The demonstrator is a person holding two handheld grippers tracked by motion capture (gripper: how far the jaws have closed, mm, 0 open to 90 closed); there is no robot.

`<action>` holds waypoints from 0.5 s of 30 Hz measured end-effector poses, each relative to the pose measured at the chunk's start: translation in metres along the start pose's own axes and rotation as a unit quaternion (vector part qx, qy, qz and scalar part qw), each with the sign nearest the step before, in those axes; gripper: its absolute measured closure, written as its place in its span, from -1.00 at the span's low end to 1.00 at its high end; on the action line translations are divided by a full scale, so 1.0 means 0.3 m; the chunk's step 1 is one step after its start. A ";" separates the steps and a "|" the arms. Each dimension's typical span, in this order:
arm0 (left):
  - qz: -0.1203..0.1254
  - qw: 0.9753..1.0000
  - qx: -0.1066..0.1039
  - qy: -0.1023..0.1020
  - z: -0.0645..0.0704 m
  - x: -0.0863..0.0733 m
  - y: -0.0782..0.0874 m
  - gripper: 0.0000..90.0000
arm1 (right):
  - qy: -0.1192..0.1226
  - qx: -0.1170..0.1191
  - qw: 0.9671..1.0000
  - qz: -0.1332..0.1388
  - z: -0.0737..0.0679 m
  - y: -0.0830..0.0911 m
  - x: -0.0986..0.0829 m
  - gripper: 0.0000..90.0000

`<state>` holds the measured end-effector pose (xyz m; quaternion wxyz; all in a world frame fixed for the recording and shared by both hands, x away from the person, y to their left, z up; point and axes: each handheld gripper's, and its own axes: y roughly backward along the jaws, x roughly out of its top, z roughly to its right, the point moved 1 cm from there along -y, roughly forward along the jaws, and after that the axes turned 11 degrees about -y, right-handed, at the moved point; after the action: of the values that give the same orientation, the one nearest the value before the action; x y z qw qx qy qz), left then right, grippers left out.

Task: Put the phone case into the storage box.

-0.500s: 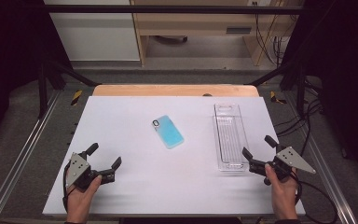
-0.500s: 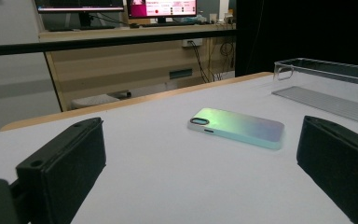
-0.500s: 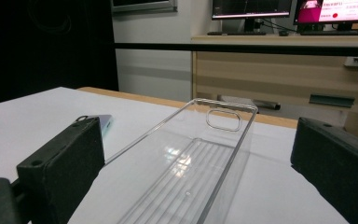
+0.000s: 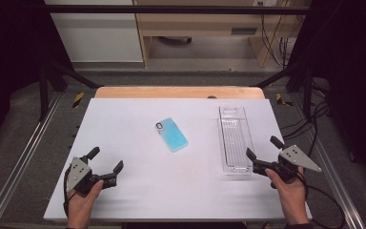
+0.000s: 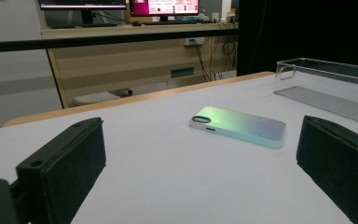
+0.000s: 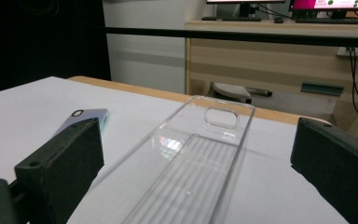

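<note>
The left hand-held gripper (image 4: 106, 160) is held at the lower left of the white worktop (image 4: 124, 124), jaws spread wide, nothing gripped. The right hand-held gripper (image 4: 263, 150), equally wide and empty, is seen just beside the clear case (image 4: 234, 138). The phone (image 4: 171, 134) lies at centre.

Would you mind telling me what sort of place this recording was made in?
Most likely a lab or office set up for recording manipulation: a white table framed by metal rails, computer monitors on a wooden desk behind, and cables hanging nearby.
</note>
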<state>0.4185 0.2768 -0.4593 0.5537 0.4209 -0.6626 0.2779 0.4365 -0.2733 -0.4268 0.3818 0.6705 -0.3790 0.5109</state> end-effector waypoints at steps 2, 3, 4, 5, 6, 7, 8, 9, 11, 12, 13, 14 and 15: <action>0.000 1.000 0.002 0.002 -0.001 0.000 0.000 -0.98 | 0.006 -0.003 1.000 -0.004 -0.028 -0.006 0.030 -0.93; 0.000 1.000 0.002 0.002 -0.001 0.000 0.000 -0.98 | 0.008 -0.005 1.000 -0.008 -0.042 -0.011 0.047 -0.93; -0.001 1.000 0.001 0.002 -0.002 -0.001 0.001 -0.98 | 0.012 -0.002 1.000 -0.007 -0.055 -0.015 0.064 -0.93; -0.002 1.000 0.002 0.002 -0.003 -0.001 0.001 -0.98 | 0.013 0.003 1.000 -0.009 -0.069 -0.020 0.081 -0.93; -0.002 1.000 0.002 0.002 -0.003 -0.001 0.001 -0.98 | 0.019 0.004 1.000 -0.012 -0.081 -0.026 0.097 -0.93; -0.001 1.000 0.002 0.003 -0.003 -0.001 0.001 -0.98 | 0.026 0.005 1.000 -0.016 -0.097 -0.035 0.118 -0.93; -0.001 1.000 0.002 0.003 -0.003 -0.001 0.001 -0.98 | 0.030 0.007 0.999 -0.018 -0.107 -0.041 0.130 -0.93; -0.001 1.000 0.002 0.003 -0.004 -0.002 0.001 -0.98 | 0.035 0.010 0.999 -0.022 -0.121 -0.051 0.147 -0.93; -0.002 1.000 0.003 0.006 -0.006 -0.003 0.001 -0.98 | 0.041 0.012 0.999 -0.026 -0.143 -0.071 0.172 -0.92; 0.000 1.000 0.004 0.008 -0.008 -0.003 0.002 -0.98 | 0.044 0.013 0.999 -0.028 -0.152 -0.079 0.181 -0.92; 0.000 1.000 0.004 0.008 -0.008 -0.003 0.002 -0.98 | 0.049 0.015 0.998 -0.031 -0.165 -0.090 0.192 -0.92; 0.000 1.000 0.004 0.009 -0.009 -0.003 0.002 -0.98 | 0.049 0.015 0.998 -0.031 -0.165 -0.090 0.192 -0.92; -0.001 1.000 0.005 0.010 -0.010 -0.004 0.003 -0.98 | 0.059 0.021 0.997 -0.036 -0.199 -0.116 0.217 -0.90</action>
<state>0.4194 0.2801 -0.4596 0.5583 0.4213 -0.6557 0.2846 0.4565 -0.2126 -0.3565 0.4070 0.6604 -0.3210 0.5433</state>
